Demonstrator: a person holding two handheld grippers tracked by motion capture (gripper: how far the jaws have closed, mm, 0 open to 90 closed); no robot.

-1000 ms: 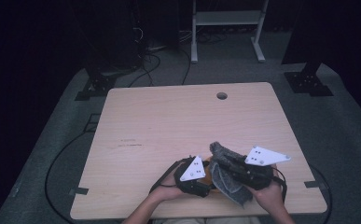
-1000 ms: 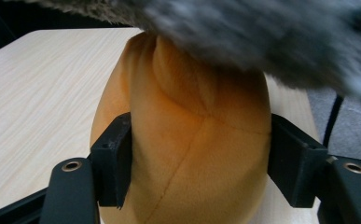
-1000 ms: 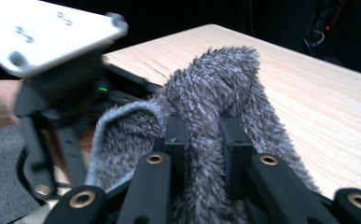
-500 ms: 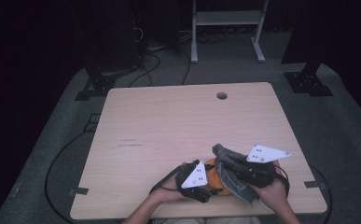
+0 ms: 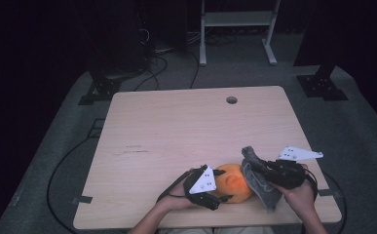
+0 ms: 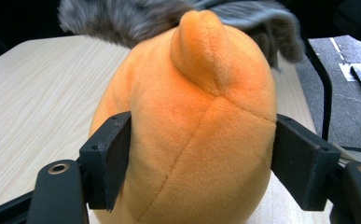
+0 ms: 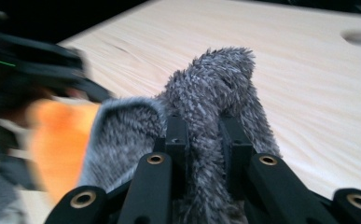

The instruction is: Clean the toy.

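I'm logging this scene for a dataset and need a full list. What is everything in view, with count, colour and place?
plush toy: one, orange, near edge of the table, between the two grippers
fuzzy cloth: one, grey, draped against the right side of the plush toy
table: one, light wood, centre, with a round hole near its far edge
white frame: one, on the floor beyond the table
cables: several, black, on the grey floor to the left
left gripper: one, black, jaws either side of the plush toy, just opening, left pad touching, right pad apart
right gripper: one, black, shut on the fuzzy cloth
hands: two, at the near edge
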